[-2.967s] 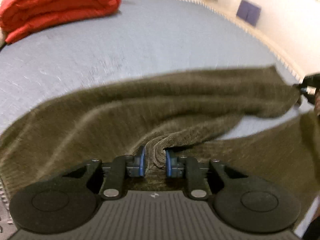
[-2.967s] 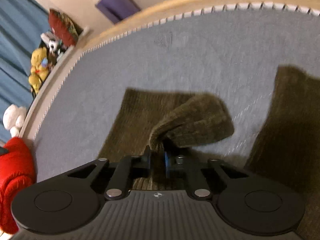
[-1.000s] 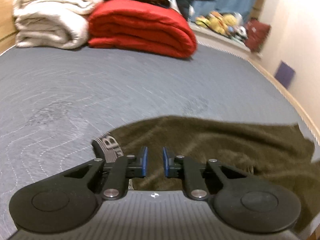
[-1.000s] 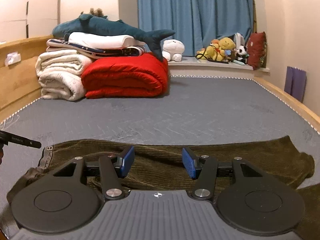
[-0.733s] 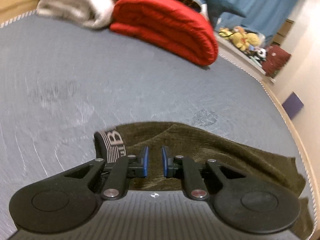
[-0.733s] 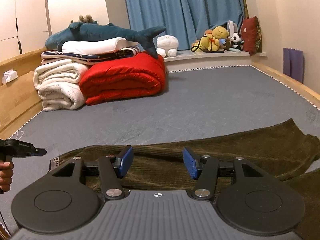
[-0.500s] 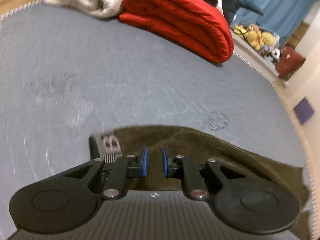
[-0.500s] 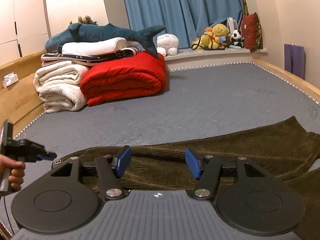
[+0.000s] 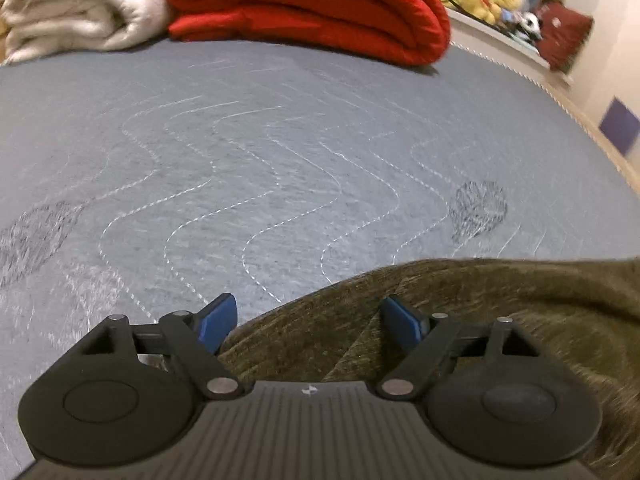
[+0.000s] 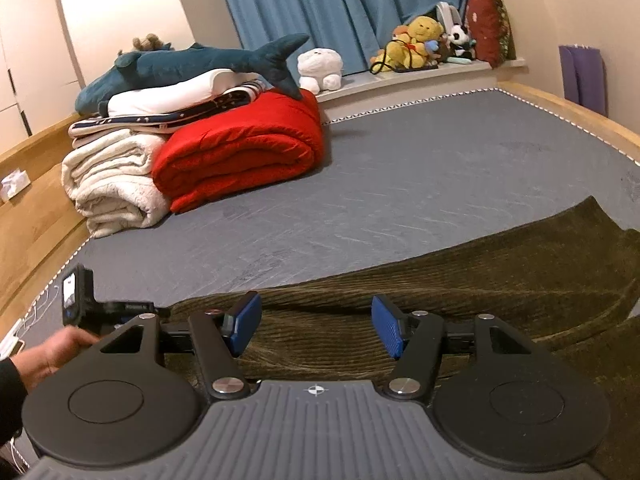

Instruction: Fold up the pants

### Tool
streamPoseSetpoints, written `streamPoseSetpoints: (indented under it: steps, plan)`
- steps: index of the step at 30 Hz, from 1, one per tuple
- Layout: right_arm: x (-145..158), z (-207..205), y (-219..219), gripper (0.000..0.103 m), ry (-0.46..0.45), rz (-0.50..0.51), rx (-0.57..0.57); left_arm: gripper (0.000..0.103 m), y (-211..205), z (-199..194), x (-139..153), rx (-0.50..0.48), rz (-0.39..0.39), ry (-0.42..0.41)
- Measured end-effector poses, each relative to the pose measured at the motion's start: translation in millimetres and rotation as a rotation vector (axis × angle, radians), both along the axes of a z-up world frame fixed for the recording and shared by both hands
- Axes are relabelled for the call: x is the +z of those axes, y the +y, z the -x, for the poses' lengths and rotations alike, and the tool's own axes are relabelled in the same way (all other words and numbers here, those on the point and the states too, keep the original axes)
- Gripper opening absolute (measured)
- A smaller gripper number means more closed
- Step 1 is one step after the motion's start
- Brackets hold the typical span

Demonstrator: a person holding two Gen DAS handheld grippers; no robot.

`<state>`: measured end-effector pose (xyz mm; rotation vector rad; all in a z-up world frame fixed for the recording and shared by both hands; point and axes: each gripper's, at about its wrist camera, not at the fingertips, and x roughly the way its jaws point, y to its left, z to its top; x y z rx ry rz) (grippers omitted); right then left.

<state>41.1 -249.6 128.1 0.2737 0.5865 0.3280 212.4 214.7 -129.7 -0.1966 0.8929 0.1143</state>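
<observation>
Olive-brown corduroy pants (image 10: 460, 280) lie flat along the near part of the grey mattress, stretched from left to right. In the left wrist view the pants (image 9: 460, 312) fill the lower right. My left gripper (image 9: 308, 320) is open, its blue pads wide apart over the pants' near-left edge, holding nothing. My right gripper (image 10: 316, 328) is open and empty above the middle of the pants. The left gripper's body and the hand holding it (image 10: 80, 320) show at the left of the right wrist view.
A folded red duvet (image 10: 240, 148), a rolled white blanket (image 10: 112, 184) and a plush shark (image 10: 192, 64) are stacked at the far left of the mattress (image 10: 400, 184). Plush toys (image 10: 420, 36) sit on the sill. A wooden bed frame (image 10: 568, 112) edges the right side.
My left gripper has opened wide and let go of the pants' waistband end, and has swung left over the mattress. The right gripper stays open.
</observation>
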Motion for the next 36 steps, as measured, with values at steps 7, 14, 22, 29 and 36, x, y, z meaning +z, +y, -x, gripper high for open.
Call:
streamPoseSetpoints:
  steps: [7,14,22,29,36]
  plan:
    - [-2,-7,-12,0.063,0.017,0.009,-0.04,0.015,-21,7,25,-0.149,-0.073,-0.046]
    - [-13,-13,-29,0.063,0.083,-0.029,-0.104,0.011,-55,87,87,-0.298,-0.126,-0.222]
    - [-25,-17,-38,0.063,0.157,-0.107,-0.173,0.01,-91,223,131,-0.455,-0.107,-0.308]
    - [-39,-20,-51,0.063,0.231,-0.189,-0.294,0.004,-112,274,82,-0.629,-0.169,-0.123]
    - [-50,-23,-68,0.034,0.265,-0.25,-0.353,0.017,-119,275,76,-0.646,-0.182,-0.12]
